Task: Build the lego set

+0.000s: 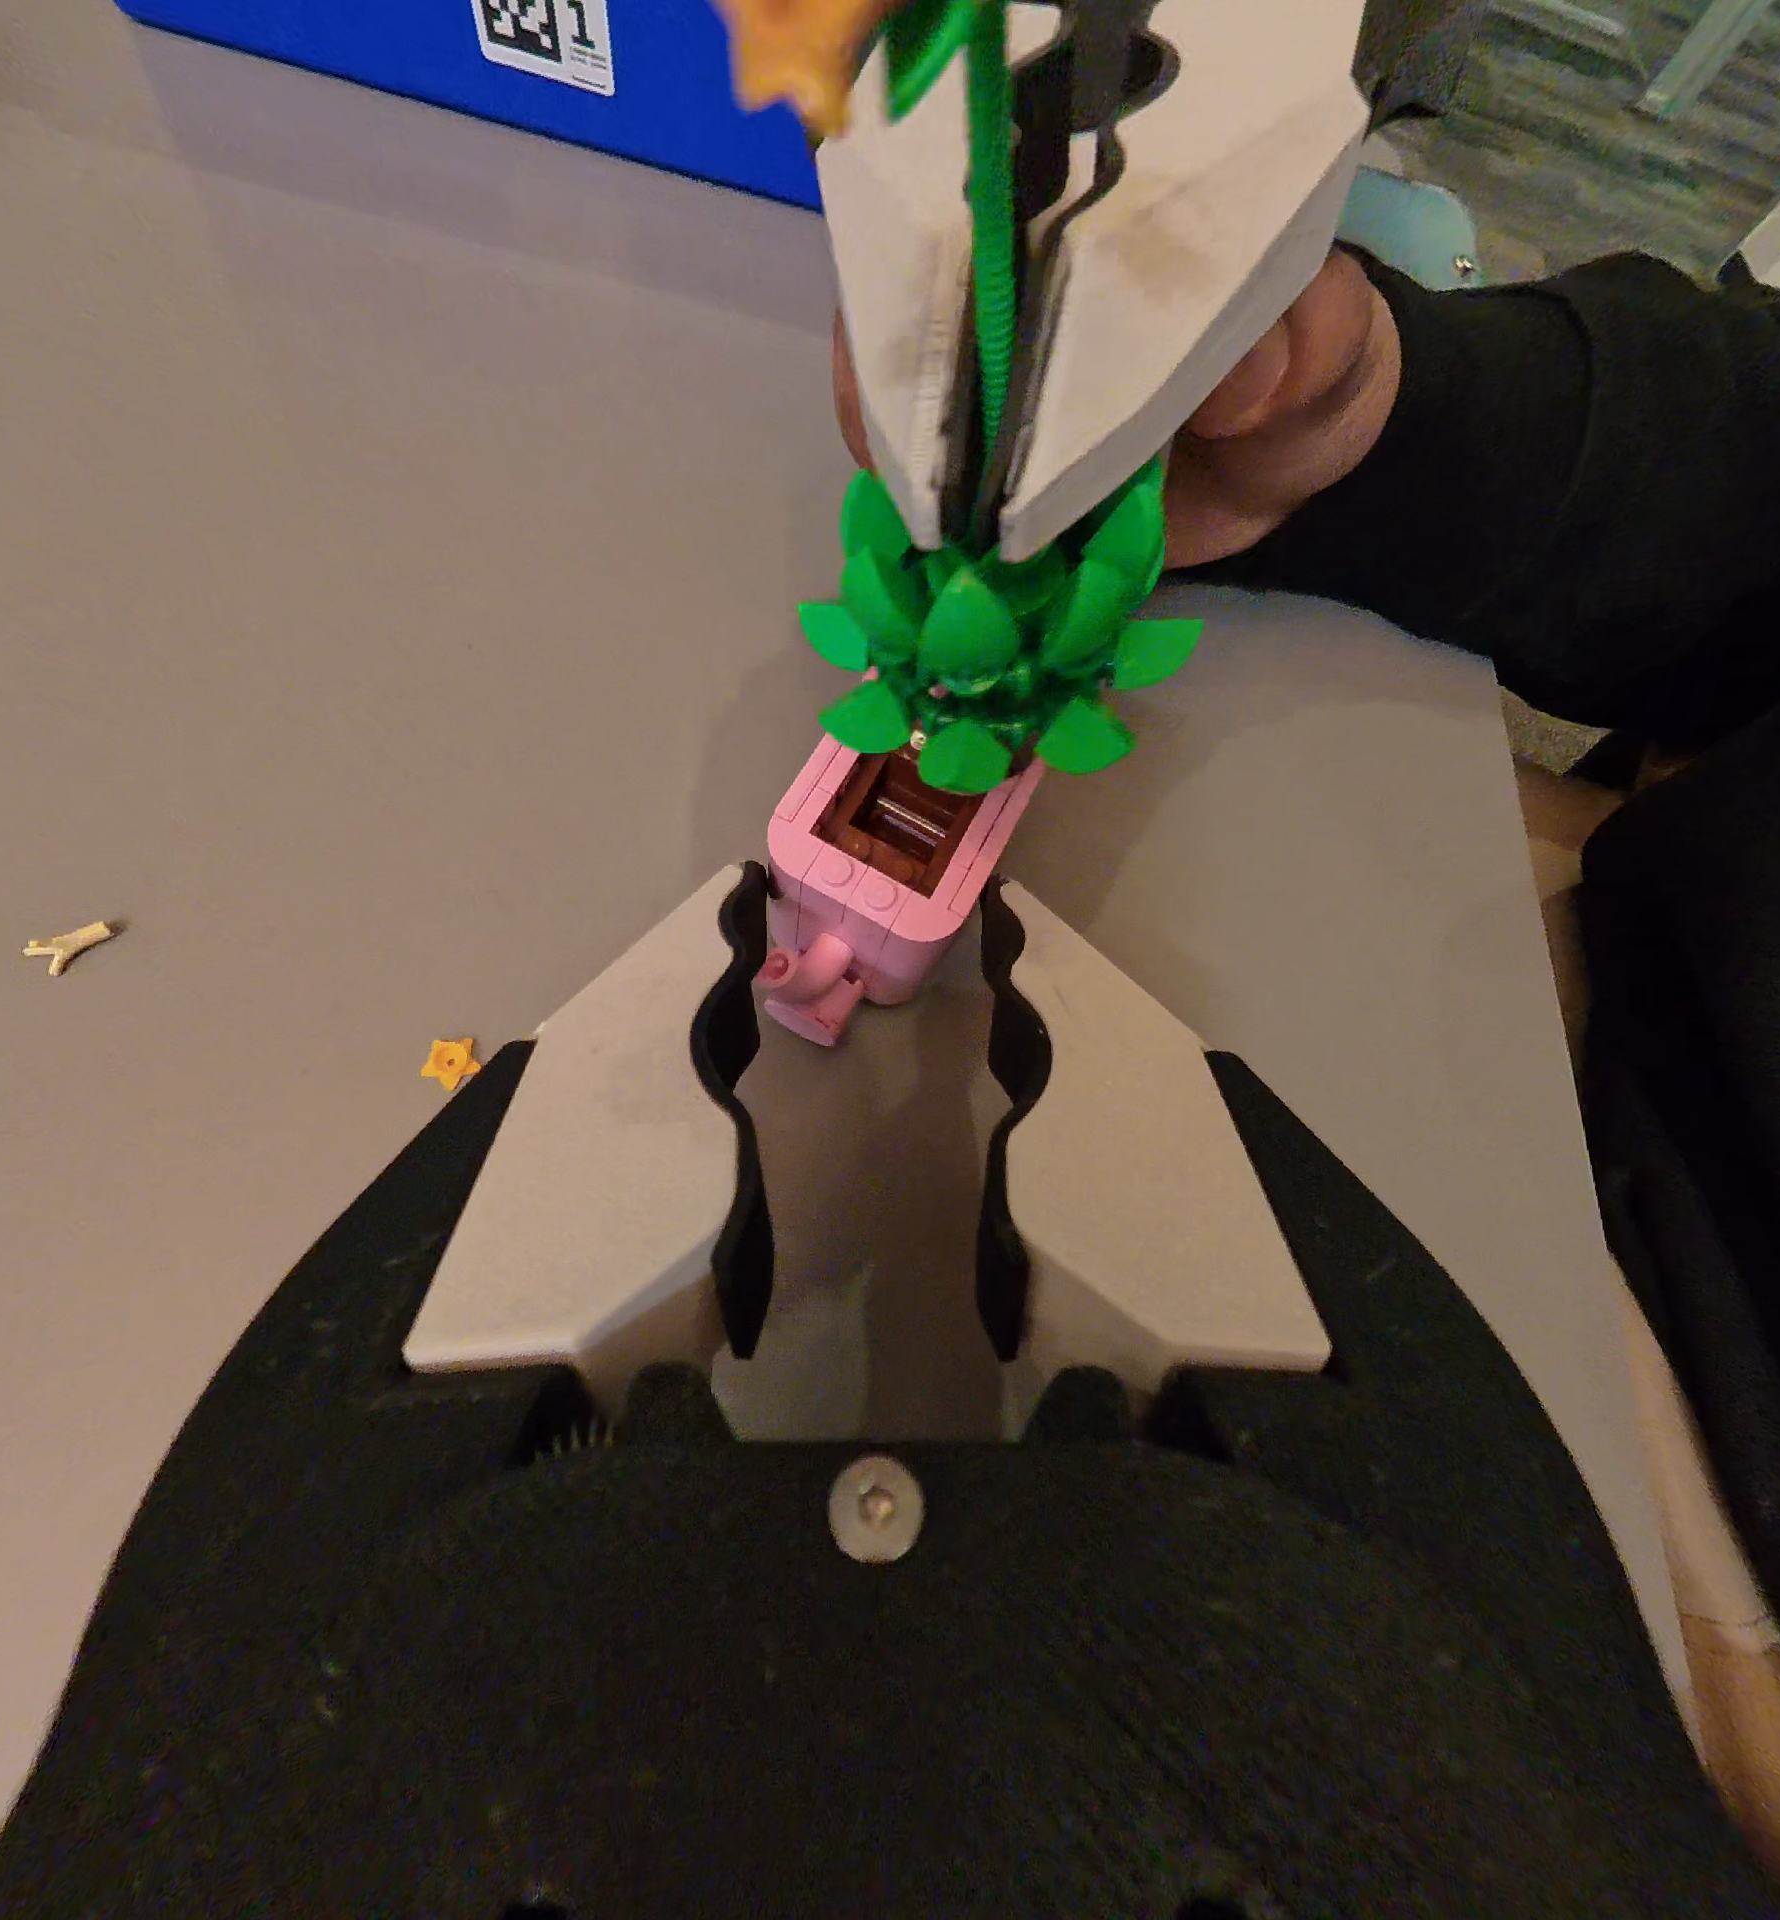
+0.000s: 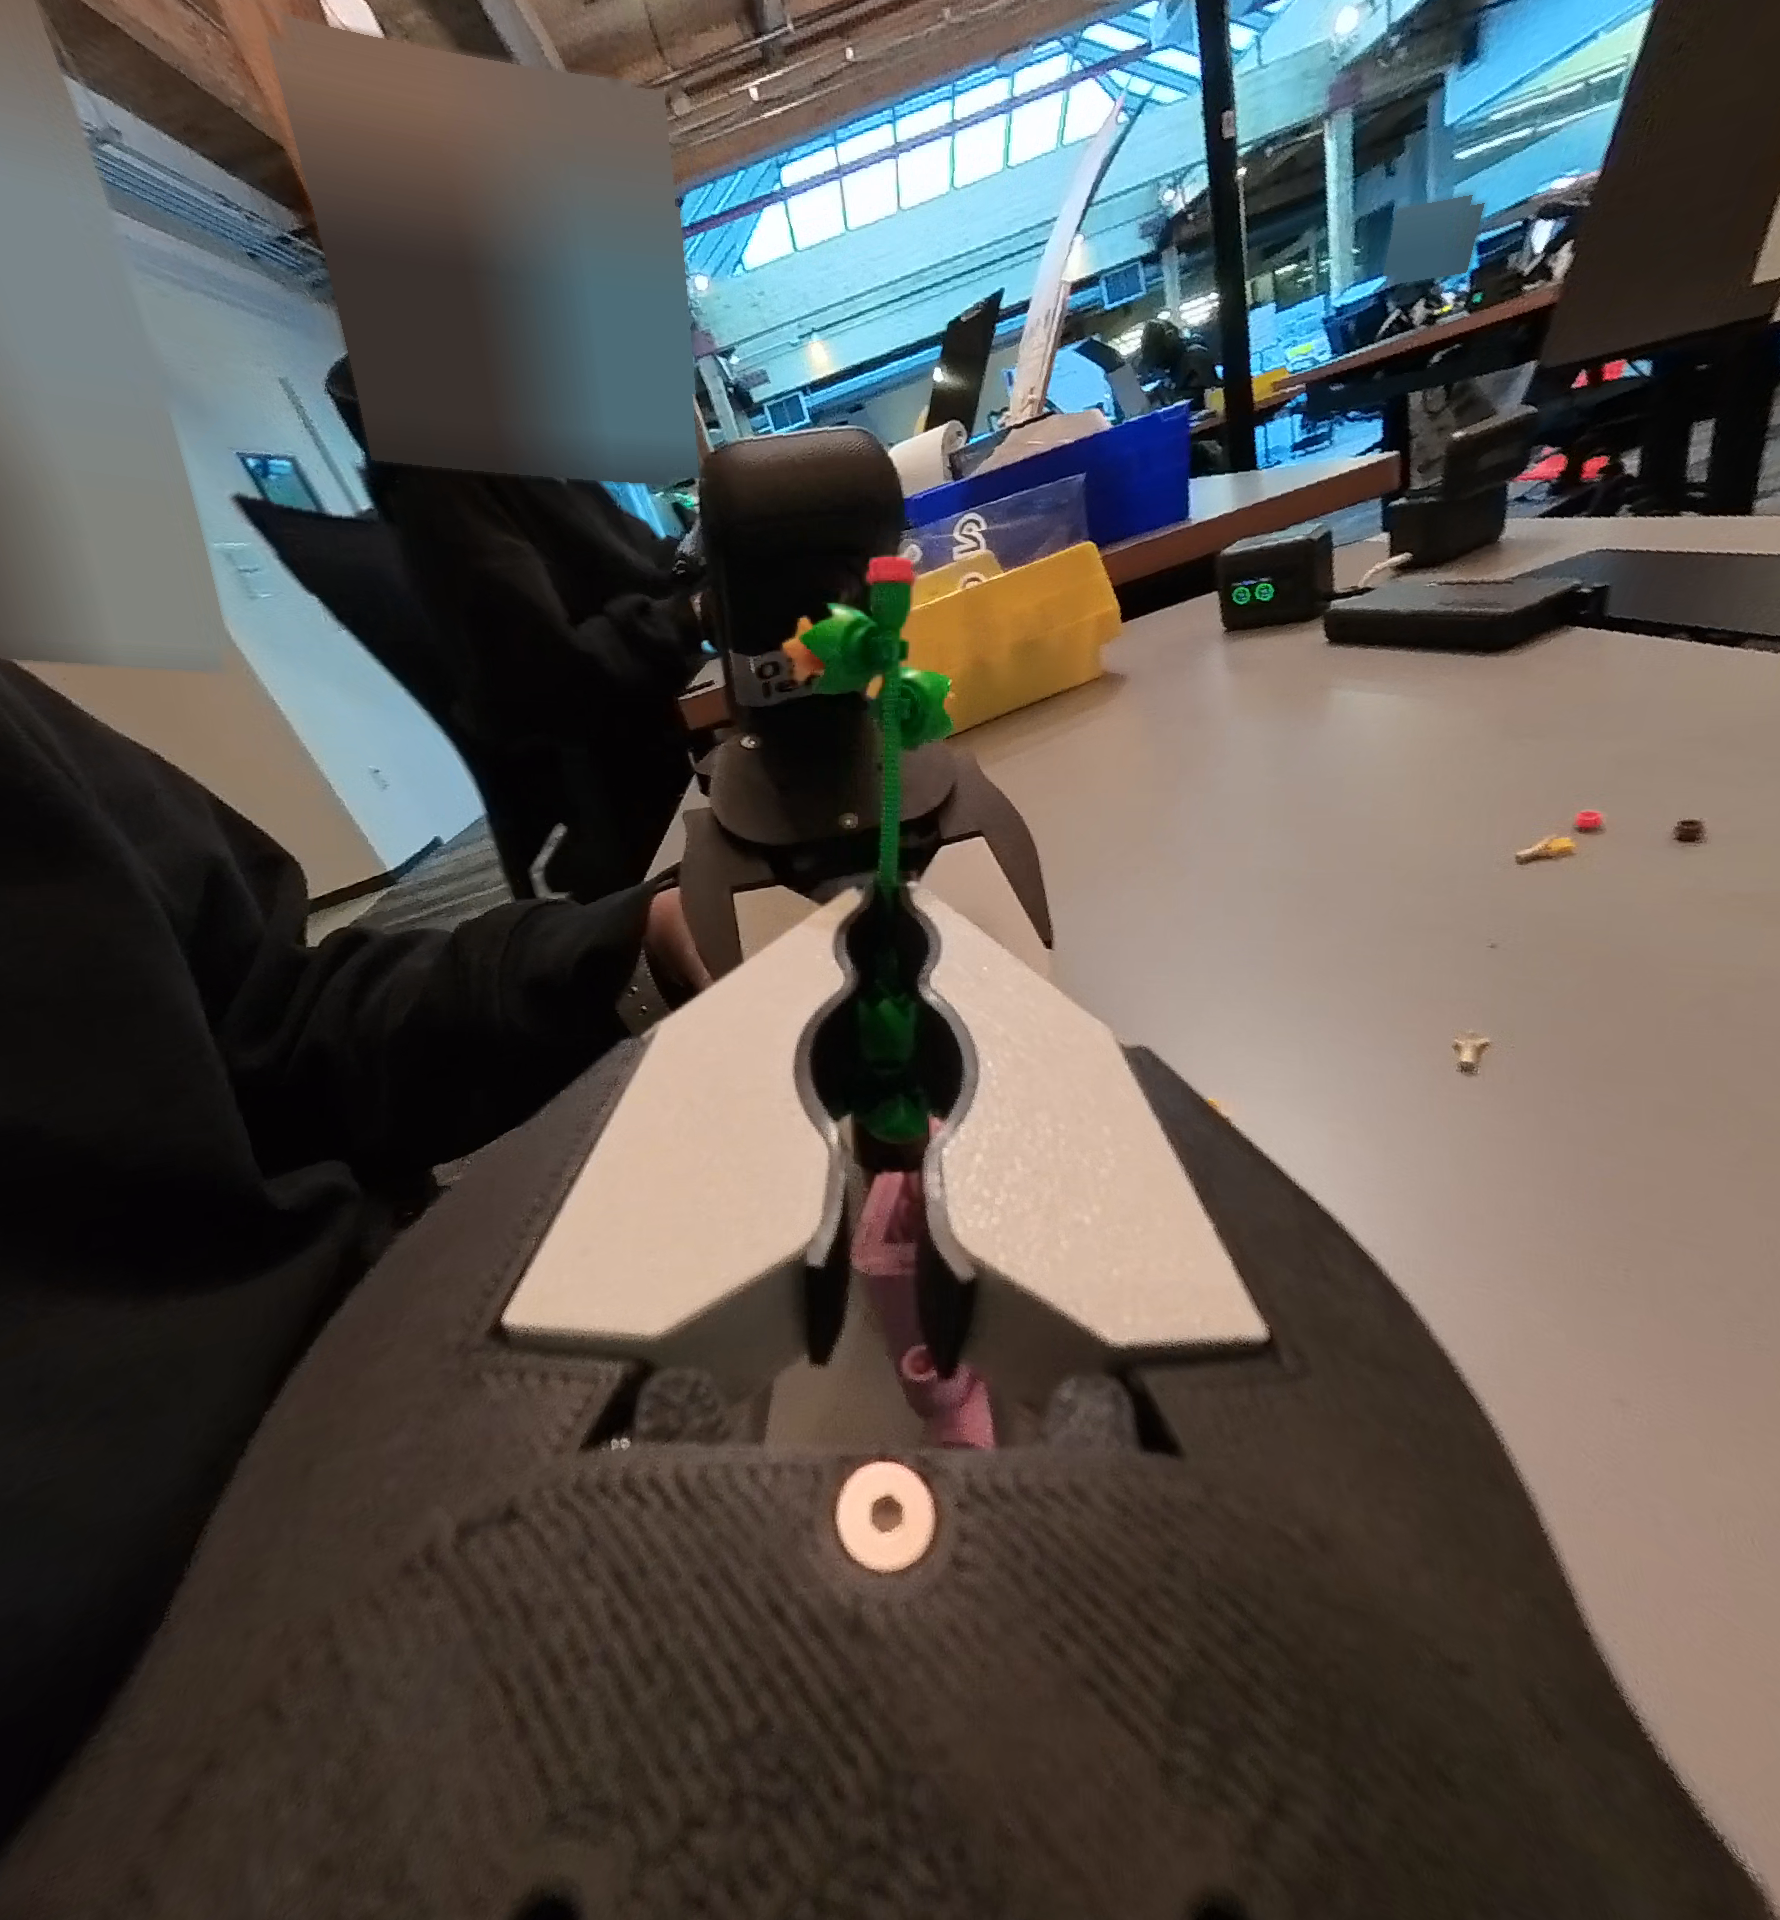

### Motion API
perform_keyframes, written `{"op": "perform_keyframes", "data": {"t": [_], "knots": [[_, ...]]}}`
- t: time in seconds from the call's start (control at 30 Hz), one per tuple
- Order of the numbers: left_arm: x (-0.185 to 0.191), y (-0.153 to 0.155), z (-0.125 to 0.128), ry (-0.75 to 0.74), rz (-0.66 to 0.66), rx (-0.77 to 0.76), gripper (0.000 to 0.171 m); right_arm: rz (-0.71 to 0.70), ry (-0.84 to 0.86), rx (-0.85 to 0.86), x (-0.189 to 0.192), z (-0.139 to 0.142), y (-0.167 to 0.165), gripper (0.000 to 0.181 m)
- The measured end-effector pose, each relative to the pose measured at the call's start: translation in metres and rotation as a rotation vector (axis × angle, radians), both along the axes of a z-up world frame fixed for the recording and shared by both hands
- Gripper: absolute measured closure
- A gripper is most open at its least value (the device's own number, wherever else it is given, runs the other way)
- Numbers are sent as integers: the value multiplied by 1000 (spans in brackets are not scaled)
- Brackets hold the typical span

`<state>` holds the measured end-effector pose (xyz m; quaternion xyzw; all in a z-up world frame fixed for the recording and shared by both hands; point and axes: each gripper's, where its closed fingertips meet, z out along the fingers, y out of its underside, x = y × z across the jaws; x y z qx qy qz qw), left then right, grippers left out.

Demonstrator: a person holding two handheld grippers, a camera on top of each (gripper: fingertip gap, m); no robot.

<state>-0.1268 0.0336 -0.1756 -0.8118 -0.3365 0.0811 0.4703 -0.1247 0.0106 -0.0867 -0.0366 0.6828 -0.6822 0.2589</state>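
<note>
One pink pot [image 1: 870, 904], blocky with rounded corners and a brown studded hollow, is sitting on the grey table [image 1: 294, 623] just ahead of the left gripper [image 1: 870, 914]. That gripper's two pale wedge fingers [image 1: 605, 1143], lined with wavy black pads, are standing apart on either side of the pot's near end; whether they are touching it cannot be told. One small pink curved piece is jutting from the pot's near face.

One stem [image 1: 992, 260], thin, ribbed and green, is running up between the fingers of the right gripper [image 1: 974, 540], which is coming down from beyond the pot and pinching tight on it. Below its tips, one rosette of glossy pointed leaves [image 1: 979, 644] is hanging over the pot's far rim.

In the right wrist view the stem [image 2: 891, 790] is rising past the right gripper [image 2: 884, 904], carrying two green buds and one red cap [image 2: 891, 570].

Loose pieces to the left of the left gripper: one orange star [image 1: 450, 1062], one cream twig [image 1: 70, 943]. Farther off, one blue box [image 1: 553, 83] is lying along the table edge.

To the right of the right gripper: one yellow-tipped piece [image 2: 1544, 850], one red ring [image 2: 1589, 821], one dark ring [image 2: 1688, 829], one cream bit [image 2: 1470, 1049].
</note>
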Motion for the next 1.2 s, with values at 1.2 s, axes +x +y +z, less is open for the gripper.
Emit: {"op": "perform_keyframes", "data": {"t": [1.2], "knots": [[-2,-10,12,114,58,8,136,-92,54,175,-14,-25,-4,181]]}}
